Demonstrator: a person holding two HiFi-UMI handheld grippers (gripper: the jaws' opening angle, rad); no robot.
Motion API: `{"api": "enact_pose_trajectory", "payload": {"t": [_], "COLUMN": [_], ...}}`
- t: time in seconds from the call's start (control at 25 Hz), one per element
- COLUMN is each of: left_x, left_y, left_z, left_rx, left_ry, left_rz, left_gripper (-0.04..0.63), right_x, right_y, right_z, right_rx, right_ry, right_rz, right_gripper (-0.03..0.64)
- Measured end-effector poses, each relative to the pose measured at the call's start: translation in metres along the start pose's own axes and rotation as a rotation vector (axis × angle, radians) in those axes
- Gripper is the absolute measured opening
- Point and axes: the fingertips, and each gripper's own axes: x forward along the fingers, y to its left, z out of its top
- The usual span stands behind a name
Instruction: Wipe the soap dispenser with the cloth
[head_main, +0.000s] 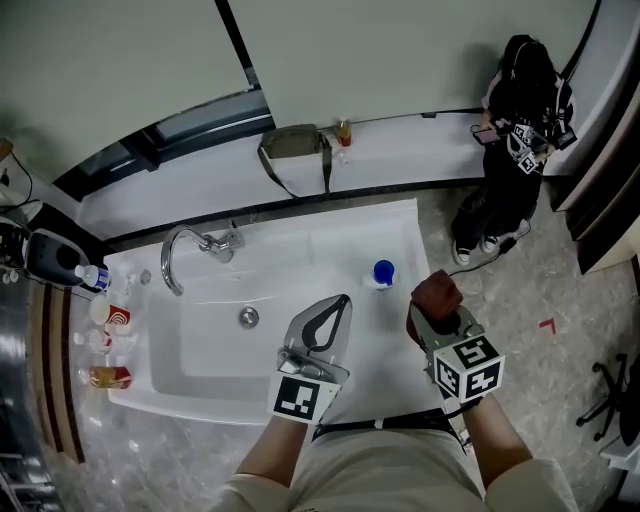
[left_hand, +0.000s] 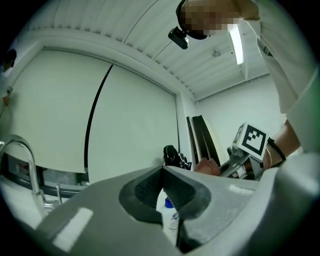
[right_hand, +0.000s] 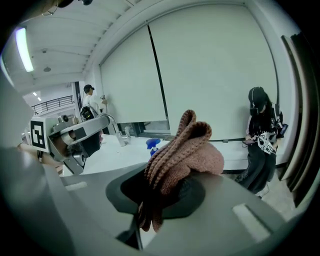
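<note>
The soap dispenser (head_main: 383, 272), white with a blue pump top, stands on the right rim of the white sink (head_main: 300, 390). In the head view my left gripper (head_main: 343, 300) hovers just left of it, jaws shut and empty. Through the slit below the left gripper's (left_hand: 163, 172) closed tips, the dispenser (left_hand: 169, 212) shows close ahead. My right gripper (head_main: 430, 306) is to the dispenser's right, shut on a bunched reddish-brown cloth (head_main: 437, 293). In the right gripper view the cloth (right_hand: 182, 150) bulges out of the gripper (right_hand: 167, 187), and the dispenser's blue top (right_hand: 152, 144) shows beyond it.
A chrome faucet (head_main: 185, 250) arches over the basin at the back left. Small bottles and cups (head_main: 105, 320) crowd the shelf left of the sink. A bag (head_main: 295, 145) lies on the ledge behind. A person in black (head_main: 520, 110) stands at the far right.
</note>
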Motion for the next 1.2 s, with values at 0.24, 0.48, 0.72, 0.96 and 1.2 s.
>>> {"api": "enact_pose_trajectory", "payload": {"t": [0.24, 0.48, 0.72, 0.96, 1.2], "left_x": [-0.043, -0.097, -0.156, -0.207, -0.244], "left_y": [-0.029, -0.101, -0.184, -0.257, -0.282], "left_z": [0.012, 0.022, 0.038, 0.056, 0.076], "left_rx": [-0.002, 0.043, 0.064, 0.146, 0.137], "left_ry": [0.043, 0.072, 0.081, 0.087, 0.058], "left_rz": [0.096, 0.117, 0.185, 0.2, 0.244], "left_gripper": [0.0, 0.0, 0.0, 0.0, 0.0], "right_x": [-0.043, -0.116, -0.201, -0.272, -0.316], "right_y": [0.034, 0.069, 0.096, 0.116, 0.138], "right_z": [-0.016, -0.053, -0.098, -0.124, -0.13], "right_rx": [-0.073, -0.121, -0.156, -0.18, -0.211], "right_ry": [-0.029, -0.07, -0.11, -0.145, -0.189], "right_rz": [-0.008, 0.003, 0.039, 0.048, 0.04], "right_gripper": [0.08, 0.08, 0.08, 0.08, 0.078]}}
